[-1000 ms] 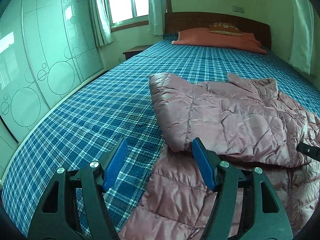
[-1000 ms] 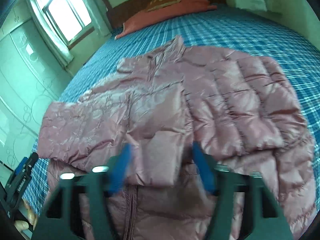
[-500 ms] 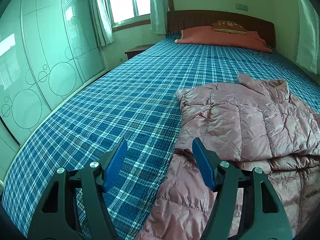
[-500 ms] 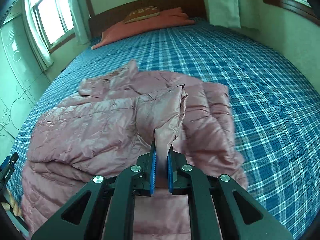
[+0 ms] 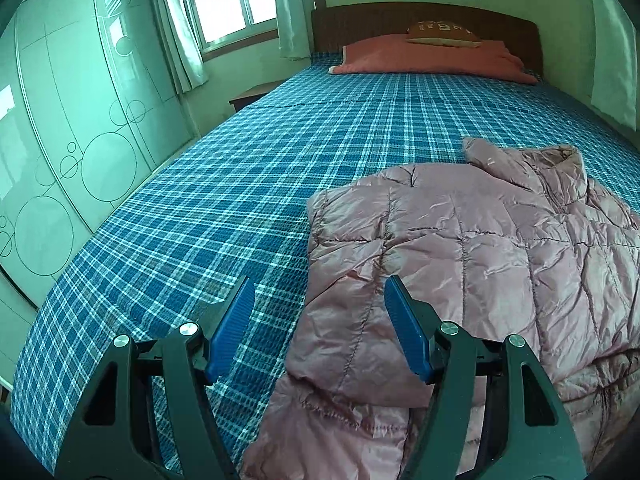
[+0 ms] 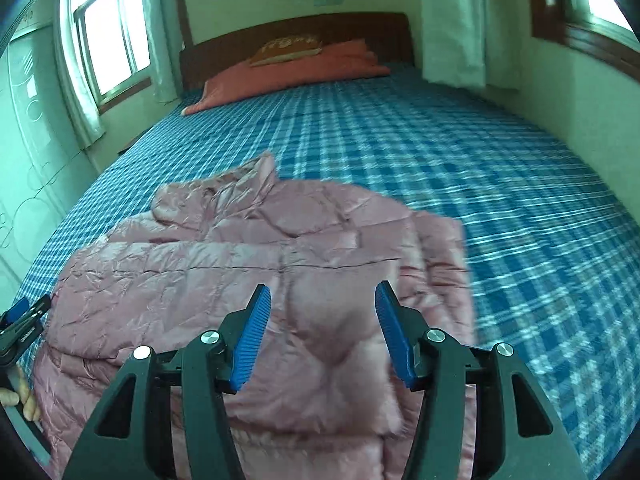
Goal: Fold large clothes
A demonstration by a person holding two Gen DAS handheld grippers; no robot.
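Observation:
A pink quilted puffer jacket (image 5: 460,248) lies on the blue plaid bed, both sleeves folded in across its front, collar toward the headboard. My left gripper (image 5: 320,292) is open and empty, hovering over the jacket's left edge. In the right wrist view the jacket (image 6: 248,264) fills the lower middle. My right gripper (image 6: 322,300) is open and empty, just above the folded right sleeve. The left gripper also shows at the left edge of that view (image 6: 20,320).
The plaid bed sheet (image 5: 240,184) stretches wide to the left and back. A red pillow (image 5: 420,56) and wooden headboard (image 5: 360,20) stand at the far end. A green wardrobe (image 5: 60,120) lines the left wall. A curtain (image 6: 452,20) hangs at the right.
My right gripper shut on the right sleeve, carried it over the jacket's front, then opened and let it go. My left gripper stayed open and shifted slightly over the jacket's left edge.

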